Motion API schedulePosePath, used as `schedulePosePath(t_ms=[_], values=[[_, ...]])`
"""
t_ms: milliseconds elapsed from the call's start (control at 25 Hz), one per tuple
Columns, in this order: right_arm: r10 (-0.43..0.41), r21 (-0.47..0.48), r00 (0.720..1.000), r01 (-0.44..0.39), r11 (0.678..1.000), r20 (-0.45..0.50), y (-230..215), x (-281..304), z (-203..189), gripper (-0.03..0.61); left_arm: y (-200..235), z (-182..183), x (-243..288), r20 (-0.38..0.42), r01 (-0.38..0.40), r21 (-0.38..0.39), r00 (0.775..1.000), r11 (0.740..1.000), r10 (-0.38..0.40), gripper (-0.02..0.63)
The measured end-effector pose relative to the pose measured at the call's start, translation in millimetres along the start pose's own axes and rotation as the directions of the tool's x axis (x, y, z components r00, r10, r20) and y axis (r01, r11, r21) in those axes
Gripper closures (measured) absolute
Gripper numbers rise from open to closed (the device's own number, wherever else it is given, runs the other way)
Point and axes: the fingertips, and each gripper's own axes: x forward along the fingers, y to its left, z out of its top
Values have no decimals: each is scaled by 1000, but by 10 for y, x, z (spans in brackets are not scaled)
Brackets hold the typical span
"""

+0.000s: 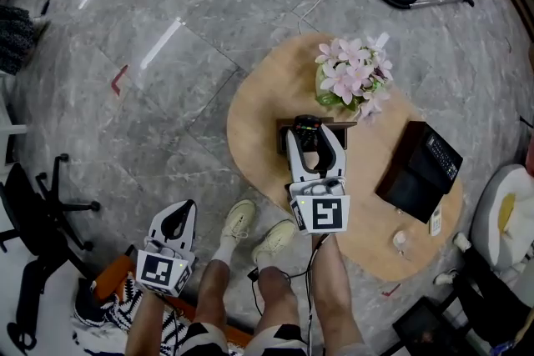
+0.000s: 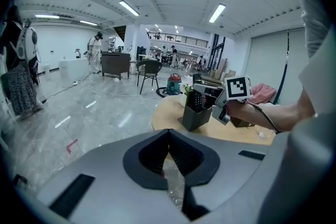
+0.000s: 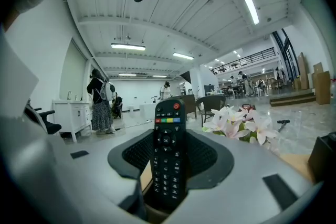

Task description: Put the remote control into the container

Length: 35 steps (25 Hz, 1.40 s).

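Holding my right claw [image 1: 310, 134] over the round table [image 1: 257, 129], I have its jaws apart on either side of the remote [image 3: 167, 149], not pinching it. The remote stands upright in the dark container [image 2: 197, 120]. My left claw [image 1: 178, 218], jaws together, hangs above the floor.

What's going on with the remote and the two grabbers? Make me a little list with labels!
table: round, wooden
container: dark, standing on the table
remote control: upright inside the container, top sticking out
right gripper: jaws apart on either side of the remote control, not squeezing it
left gripper: shut, empty, off the table, over the floor
flowers: pink, on the table behind the container
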Motion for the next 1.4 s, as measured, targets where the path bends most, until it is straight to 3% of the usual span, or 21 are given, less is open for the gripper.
schedulePosePath(t_ms=[680,1040,1120,1400], values=[[-14,-10,1000,14,1000,-28,-32,-31,-85,382,-61,3,34,1,6,-12,1000,1000,-6,607],[-2,12,999,3,1000,-45,-10,-120,102,384,-106,264,10,40,20,8,999,1000,-21,606],[-13,10,999,13,1000,-43,-12,-160,168,436,-125,353,-3,52,24,14,998,1000,-25,606],[-44,5,998,44,999,-38,11,-337,463,502,-203,676,-85,91,43,41,995,998,-47,606]])
